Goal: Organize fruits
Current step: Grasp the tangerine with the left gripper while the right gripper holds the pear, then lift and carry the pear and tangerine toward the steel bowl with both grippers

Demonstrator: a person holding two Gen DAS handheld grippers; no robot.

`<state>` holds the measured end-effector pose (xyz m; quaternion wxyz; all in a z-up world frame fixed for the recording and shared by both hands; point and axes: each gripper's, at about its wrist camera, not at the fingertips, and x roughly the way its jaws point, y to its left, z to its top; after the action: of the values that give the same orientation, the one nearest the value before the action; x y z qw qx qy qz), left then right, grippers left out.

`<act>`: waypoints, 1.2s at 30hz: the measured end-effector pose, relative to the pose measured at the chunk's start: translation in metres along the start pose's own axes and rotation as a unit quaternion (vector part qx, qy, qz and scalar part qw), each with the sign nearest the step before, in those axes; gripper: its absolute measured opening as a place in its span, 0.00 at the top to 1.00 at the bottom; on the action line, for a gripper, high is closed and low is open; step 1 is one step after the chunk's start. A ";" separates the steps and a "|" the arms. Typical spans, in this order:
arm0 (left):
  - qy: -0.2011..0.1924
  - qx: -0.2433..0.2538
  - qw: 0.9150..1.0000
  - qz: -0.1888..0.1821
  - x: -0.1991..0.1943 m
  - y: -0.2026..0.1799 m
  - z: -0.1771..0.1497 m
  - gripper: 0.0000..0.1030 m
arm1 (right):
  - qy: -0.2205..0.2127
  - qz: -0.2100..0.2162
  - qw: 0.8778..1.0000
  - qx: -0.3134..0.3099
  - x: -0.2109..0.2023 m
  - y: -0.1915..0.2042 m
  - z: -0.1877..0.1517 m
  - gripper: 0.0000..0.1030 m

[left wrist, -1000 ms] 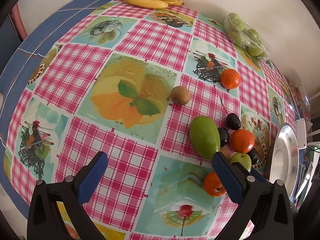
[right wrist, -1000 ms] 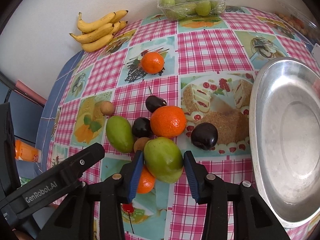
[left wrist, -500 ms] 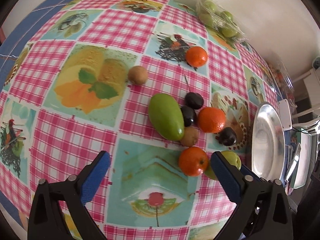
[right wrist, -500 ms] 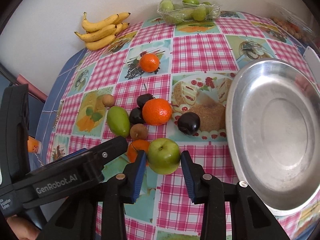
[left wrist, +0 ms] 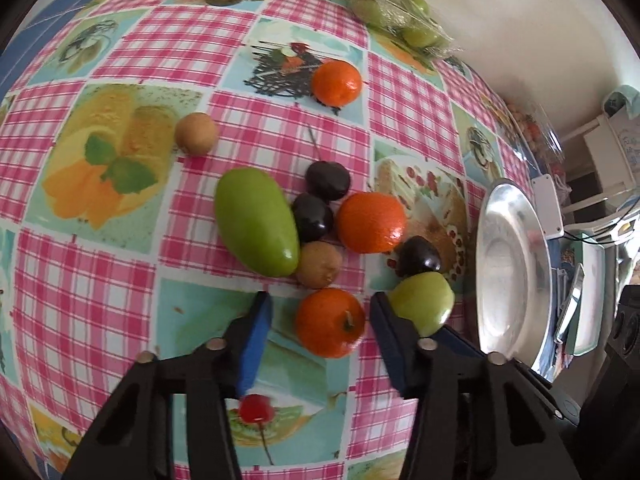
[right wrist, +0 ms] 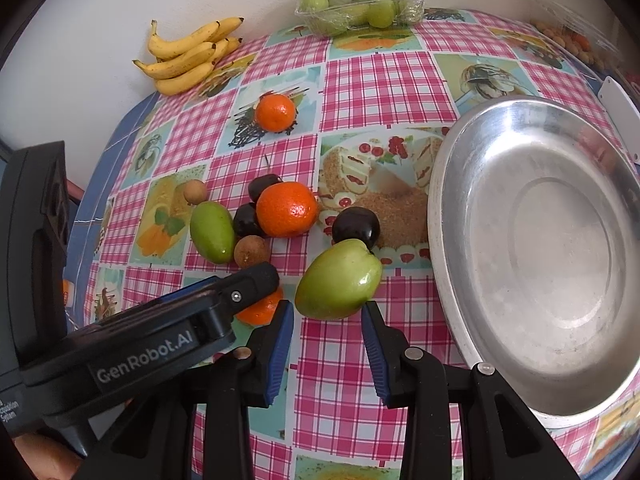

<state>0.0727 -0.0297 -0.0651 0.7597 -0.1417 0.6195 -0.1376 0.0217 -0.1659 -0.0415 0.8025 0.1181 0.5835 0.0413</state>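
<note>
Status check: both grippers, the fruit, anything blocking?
Both grippers open: left gripper around orange, right gripper at green apple. Tray bare. Nothing blocking.

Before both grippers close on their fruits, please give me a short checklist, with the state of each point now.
1. Left gripper open around the nearest orange tangerine: ok.
2. Right gripper open, round green apple at its tips: ok.
3. Apple fully between the fingers: not ok, mostly ahead.
4. Round silver metal tray free to receive fruit: ok.
5. Left gripper's body over the tangerine in the right view: clearance cannot tell.
</note>
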 end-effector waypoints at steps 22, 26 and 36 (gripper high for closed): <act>-0.028 -0.093 0.995 0.026 -0.025 0.047 -0.003 0.64 | -0.043 -0.005 0.999 -0.011 -0.014 -0.002 0.016 0.41; -0.023 -0.093 0.995 0.024 -0.026 0.048 -0.005 0.64 | -0.043 -0.020 0.998 -0.042 -0.008 0.004 0.020 0.41; -0.020 -0.095 0.995 0.027 -0.022 0.046 -0.004 0.64 | -0.038 -0.037 0.994 -0.096 0.007 0.011 0.024 0.41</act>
<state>0.0664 0.0207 -0.0637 0.7586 -0.1993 0.6179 -0.0543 0.0471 -0.1574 -0.0388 0.8325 0.0201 0.5501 0.0631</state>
